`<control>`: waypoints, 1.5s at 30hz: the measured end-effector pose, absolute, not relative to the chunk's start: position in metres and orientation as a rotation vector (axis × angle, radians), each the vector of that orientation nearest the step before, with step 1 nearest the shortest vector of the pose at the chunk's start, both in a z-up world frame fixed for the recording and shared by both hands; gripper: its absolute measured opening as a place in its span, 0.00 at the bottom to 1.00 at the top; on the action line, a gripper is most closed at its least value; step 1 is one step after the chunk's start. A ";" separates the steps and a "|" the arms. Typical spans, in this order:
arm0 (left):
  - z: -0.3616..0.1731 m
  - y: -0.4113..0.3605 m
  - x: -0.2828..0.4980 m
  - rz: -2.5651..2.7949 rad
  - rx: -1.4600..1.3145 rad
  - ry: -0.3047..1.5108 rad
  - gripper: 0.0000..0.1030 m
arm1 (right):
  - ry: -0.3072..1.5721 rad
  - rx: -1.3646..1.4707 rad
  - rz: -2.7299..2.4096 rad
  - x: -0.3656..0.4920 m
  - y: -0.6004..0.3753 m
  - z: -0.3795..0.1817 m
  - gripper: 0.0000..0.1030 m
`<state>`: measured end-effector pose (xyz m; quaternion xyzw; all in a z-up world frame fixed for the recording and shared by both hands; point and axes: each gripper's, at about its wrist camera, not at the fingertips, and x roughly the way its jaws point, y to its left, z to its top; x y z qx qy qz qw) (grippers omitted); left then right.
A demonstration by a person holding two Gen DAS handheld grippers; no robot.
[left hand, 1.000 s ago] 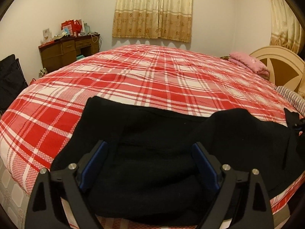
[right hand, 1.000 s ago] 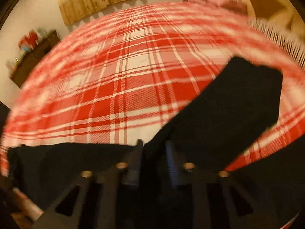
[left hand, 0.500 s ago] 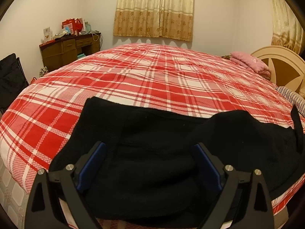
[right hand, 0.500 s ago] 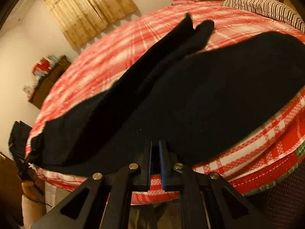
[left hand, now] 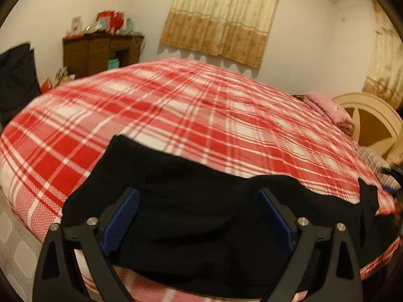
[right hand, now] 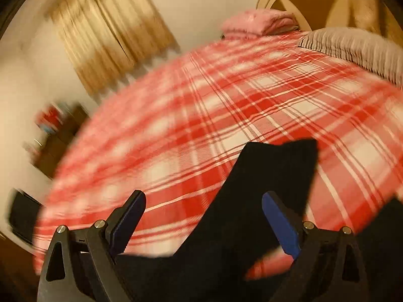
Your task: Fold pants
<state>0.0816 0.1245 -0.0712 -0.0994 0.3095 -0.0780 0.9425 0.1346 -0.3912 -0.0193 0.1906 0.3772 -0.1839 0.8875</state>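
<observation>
Your left gripper [left hand: 199, 216] and right gripper [right hand: 202, 220] both gape wide, gripping nothing, with the black pants [left hand: 201, 216] at 6 o'clock on the plaid bedspread [left hand: 176, 115], apparently only part-folded.

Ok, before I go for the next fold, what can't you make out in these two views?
- Near edge of the black pants, left wrist view: hidden behind the left tongs, which are open.
- Pants' right end: cut off by the frame's dark rim.
- Right wrist view: motion blur smears the plaid bedspread and desk; creases in the pants leg are unreadable.
- Contact of the open right tongs with the fabric: unclear.
</observation>
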 end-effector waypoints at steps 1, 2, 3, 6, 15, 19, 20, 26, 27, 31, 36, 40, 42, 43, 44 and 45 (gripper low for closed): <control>-0.070 0.118 0.080 -0.168 -0.184 0.626 0.94 | 0.835 0.338 -0.430 0.153 -0.391 -0.029 0.92; -0.070 0.110 0.080 -0.185 -0.159 0.629 0.94 | 0.864 0.310 -0.457 0.163 -0.393 -0.038 0.92; -0.072 0.106 0.081 -0.194 -0.142 0.635 0.94 | 0.897 0.298 -0.478 0.173 -0.395 -0.048 0.92; -0.081 0.096 0.086 -0.197 -0.110 0.666 0.94 | 1.071 0.293 -0.601 0.192 -0.404 -0.081 0.91; -0.107 0.090 0.082 -0.212 -0.087 0.725 0.94 | 0.970 0.423 -0.550 0.139 -0.433 -0.053 0.06; -0.105 0.092 0.080 -0.221 -0.114 0.727 0.94 | 0.758 0.537 -0.359 0.064 -0.439 -0.011 0.06; -0.104 0.093 0.081 -0.224 -0.129 0.729 0.94 | 0.709 0.541 -0.334 0.041 -0.436 -0.002 0.06; -0.100 0.091 0.079 -0.237 -0.159 0.731 0.94 | 0.533 0.649 -0.328 -0.072 -0.447 -0.007 0.06; -0.098 0.089 0.078 -0.241 -0.161 0.729 0.94 | 0.529 0.668 -0.342 -0.083 -0.451 -0.015 0.06; -0.089 0.079 0.073 -0.281 -0.165 0.722 0.94 | 0.533 0.756 -0.371 -0.122 -0.471 -0.060 0.06; -0.080 0.055 0.064 -0.325 -0.110 0.706 0.94 | 0.494 0.783 -0.358 -0.128 -0.473 -0.068 0.06; -0.076 0.042 0.058 -0.351 -0.060 0.689 0.94 | 0.503 0.803 -0.356 -0.128 -0.470 -0.067 0.07; -0.077 0.037 0.055 -0.370 -0.042 0.690 0.94 | 0.499 0.863 -0.357 -0.138 -0.479 -0.068 0.07; -0.077 0.033 0.054 -0.377 -0.024 0.687 0.94 | 0.495 0.882 -0.400 -0.145 -0.482 -0.064 0.07; -0.077 0.031 0.052 -0.380 -0.007 0.681 0.94 | 0.475 0.842 -0.533 -0.156 -0.479 -0.053 0.07; -0.076 0.029 0.051 -0.381 0.006 0.676 0.94 | 0.456 0.762 -0.648 -0.164 -0.471 -0.039 0.07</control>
